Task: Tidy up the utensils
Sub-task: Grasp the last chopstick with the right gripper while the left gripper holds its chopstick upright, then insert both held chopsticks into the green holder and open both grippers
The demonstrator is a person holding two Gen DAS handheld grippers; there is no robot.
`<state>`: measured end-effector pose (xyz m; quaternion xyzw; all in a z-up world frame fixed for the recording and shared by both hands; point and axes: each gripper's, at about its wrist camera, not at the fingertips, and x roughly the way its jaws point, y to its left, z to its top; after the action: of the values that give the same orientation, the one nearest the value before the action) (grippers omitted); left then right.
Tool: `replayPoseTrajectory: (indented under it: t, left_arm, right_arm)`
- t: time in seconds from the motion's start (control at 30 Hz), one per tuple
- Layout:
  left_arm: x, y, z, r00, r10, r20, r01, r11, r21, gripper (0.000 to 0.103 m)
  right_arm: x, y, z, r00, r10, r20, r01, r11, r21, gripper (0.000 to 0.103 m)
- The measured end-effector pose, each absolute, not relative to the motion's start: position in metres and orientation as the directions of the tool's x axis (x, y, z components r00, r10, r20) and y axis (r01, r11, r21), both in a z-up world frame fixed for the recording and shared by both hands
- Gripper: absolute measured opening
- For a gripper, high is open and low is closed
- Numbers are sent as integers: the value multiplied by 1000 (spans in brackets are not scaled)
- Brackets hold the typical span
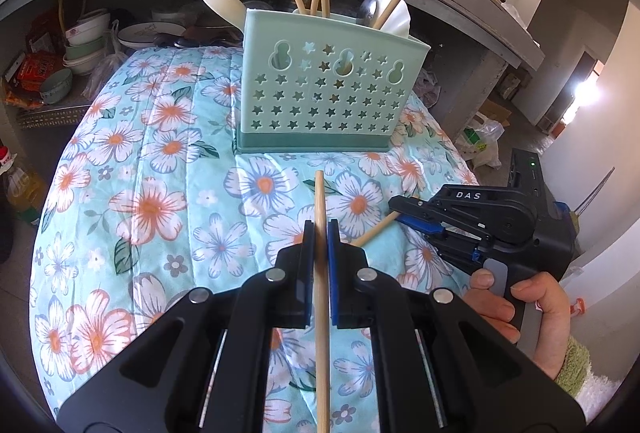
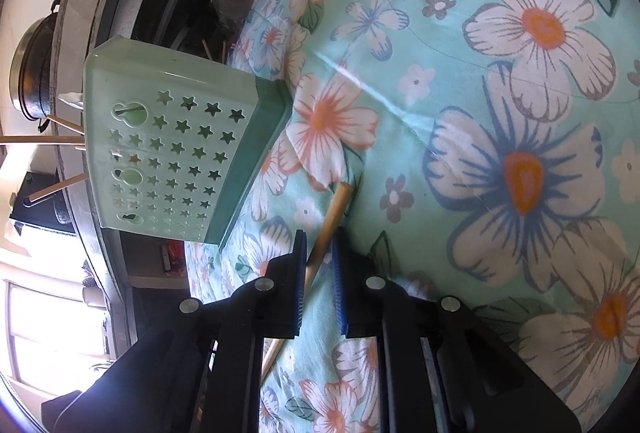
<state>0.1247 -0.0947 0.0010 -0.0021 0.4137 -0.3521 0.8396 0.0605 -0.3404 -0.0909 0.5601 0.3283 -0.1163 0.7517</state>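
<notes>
My left gripper (image 1: 320, 233) is squeezed tight on a chopstick (image 1: 320, 201) that points straight ahead at the green holder (image 1: 320, 89) just in front, while my right gripper (image 2: 320, 253) sits a little open around another chopstick (image 2: 336, 209) on the cloth (image 2: 500, 73).

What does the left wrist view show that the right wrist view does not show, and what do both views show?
Only the left wrist view shows the left gripper shut on a chopstick, the person's right hand on the other tool's handle, the spoons in the holder, and stacked bowls on a shelf.

Only the right wrist view shows a dark pot on the counter and a bright window.

Both show the green utensil holder, the floral cloth, and the right gripper around a second chopstick on the cloth.
</notes>
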Motion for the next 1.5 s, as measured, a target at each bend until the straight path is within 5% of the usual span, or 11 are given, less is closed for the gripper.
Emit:
replayPoseTrajectory:
  t: [0.57, 1.0, 1.17, 1.3, 1.5]
  left_arm:
    - [142, -84, 37, 393, -696, -601, 579, 695, -426, 5]
    - [189, -110, 185, 640, -737, -218, 662, 672, -331, 5]
    - [205, -123, 224, 699, -701, -140, 651, 705, -281, 5]
    - [218, -140, 232, 736, -669, -107, 636, 737, -229, 5]
    - [249, -167, 195, 736, -653, -178, 617, 756, -221, 5]
  right_arm:
    - [18, -349, 1, 829, -27, -559, 439, 651, 619, 9]
    - [-20, -357, 65, 876, -135, -462, 381, 782, 493, 6]
    - [-20, -358, 76, 877, -158, -454, 377, 813, 445, 6]
    - [-15, -361, 80, 881, -152, -447, 365, 820, 441, 6]
    - [-13, -366, 80, 879, -147, -453, 365, 819, 442, 6]
